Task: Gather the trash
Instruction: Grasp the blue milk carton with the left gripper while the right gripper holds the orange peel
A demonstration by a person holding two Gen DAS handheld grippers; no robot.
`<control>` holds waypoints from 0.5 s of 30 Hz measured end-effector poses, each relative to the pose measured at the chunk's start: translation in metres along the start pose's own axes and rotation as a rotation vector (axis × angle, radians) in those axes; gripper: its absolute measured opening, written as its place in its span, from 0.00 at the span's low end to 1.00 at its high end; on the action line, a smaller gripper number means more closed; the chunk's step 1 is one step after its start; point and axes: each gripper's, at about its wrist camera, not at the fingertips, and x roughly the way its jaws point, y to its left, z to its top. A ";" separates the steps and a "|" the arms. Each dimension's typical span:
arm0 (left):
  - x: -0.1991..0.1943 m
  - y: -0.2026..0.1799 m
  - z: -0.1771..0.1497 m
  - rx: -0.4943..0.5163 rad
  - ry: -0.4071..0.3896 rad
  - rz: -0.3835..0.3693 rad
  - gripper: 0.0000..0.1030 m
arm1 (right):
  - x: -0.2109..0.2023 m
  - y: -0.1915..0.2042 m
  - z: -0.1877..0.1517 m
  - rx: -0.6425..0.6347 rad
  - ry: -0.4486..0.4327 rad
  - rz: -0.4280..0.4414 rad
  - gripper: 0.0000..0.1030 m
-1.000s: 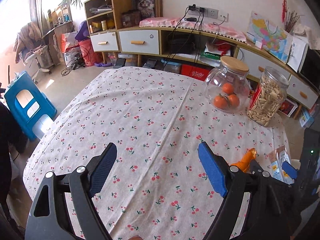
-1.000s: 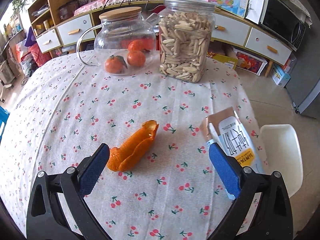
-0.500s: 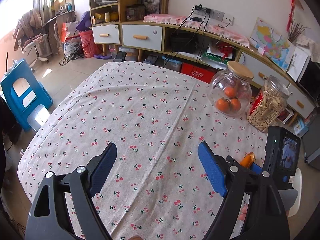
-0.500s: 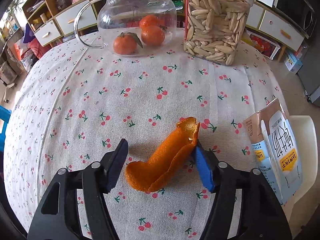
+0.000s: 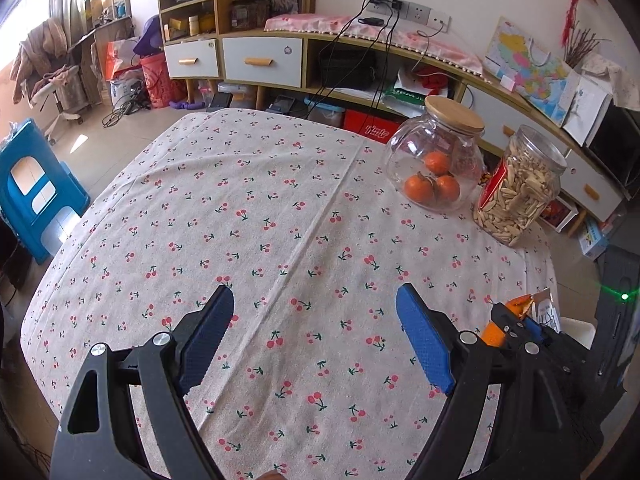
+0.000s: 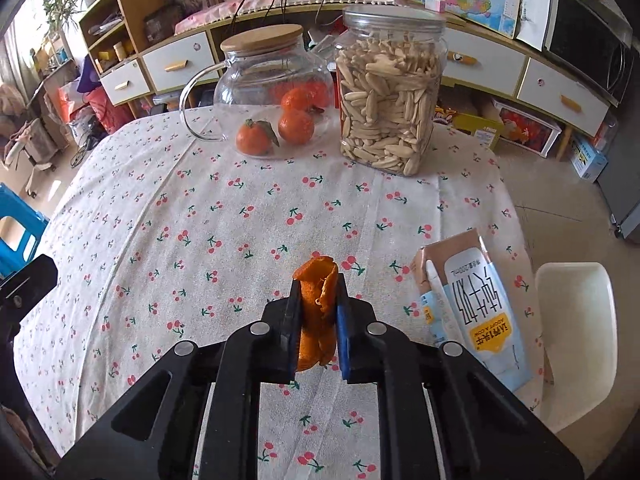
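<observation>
A curled orange peel (image 6: 316, 312) is pinched between the blue pads of my right gripper (image 6: 318, 292), which is shut on it just above the cherry-print tablecloth (image 6: 240, 216). To its right a milk carton (image 6: 472, 308) lies on its side at the table's edge. In the left wrist view my left gripper (image 5: 314, 306) hangs open over bare cloth with nothing between its fingers. The right gripper (image 5: 516, 320) with the orange peel (image 5: 496, 326) shows at the lower right there.
A glass jug (image 6: 276, 92) with tangerines and a clear jar of seeds (image 6: 388, 96) stand at the far side of the table. A white chair (image 6: 576, 340) sits off the right edge, a blue stool (image 5: 36, 188) off the left. Shelves and drawers line the wall.
My right gripper closed from wide open onto the orange peel and lifted it off the cloth. The left gripper stayed open and shifted slightly.
</observation>
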 end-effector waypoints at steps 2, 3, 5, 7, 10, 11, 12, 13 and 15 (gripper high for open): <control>0.002 -0.008 -0.002 0.012 0.002 -0.001 0.79 | -0.013 -0.012 0.000 -0.005 -0.021 -0.002 0.13; 0.003 -0.012 -0.003 0.017 0.001 -0.001 0.79 | -0.020 -0.018 -0.001 -0.006 -0.032 -0.005 0.13; 0.004 -0.019 -0.005 0.029 0.003 -0.002 0.79 | -0.033 -0.033 -0.004 -0.006 -0.051 -0.017 0.13; 0.006 -0.028 -0.008 0.042 0.003 -0.003 0.79 | -0.043 -0.048 -0.005 0.000 -0.071 -0.037 0.13; 0.009 -0.043 -0.013 0.069 0.011 -0.007 0.79 | -0.055 -0.073 -0.008 0.011 -0.094 -0.073 0.13; 0.010 -0.048 -0.015 0.079 0.014 -0.010 0.79 | -0.058 -0.082 -0.010 0.019 -0.103 -0.083 0.13; 0.011 -0.054 -0.018 0.088 0.019 -0.014 0.79 | -0.061 -0.090 -0.011 0.029 -0.111 -0.091 0.13; 0.012 -0.060 -0.020 0.098 0.024 -0.020 0.79 | -0.065 -0.099 -0.013 0.043 -0.119 -0.096 0.13; 0.015 -0.074 -0.025 0.123 0.029 -0.025 0.79 | -0.071 -0.118 -0.016 0.073 -0.133 -0.102 0.13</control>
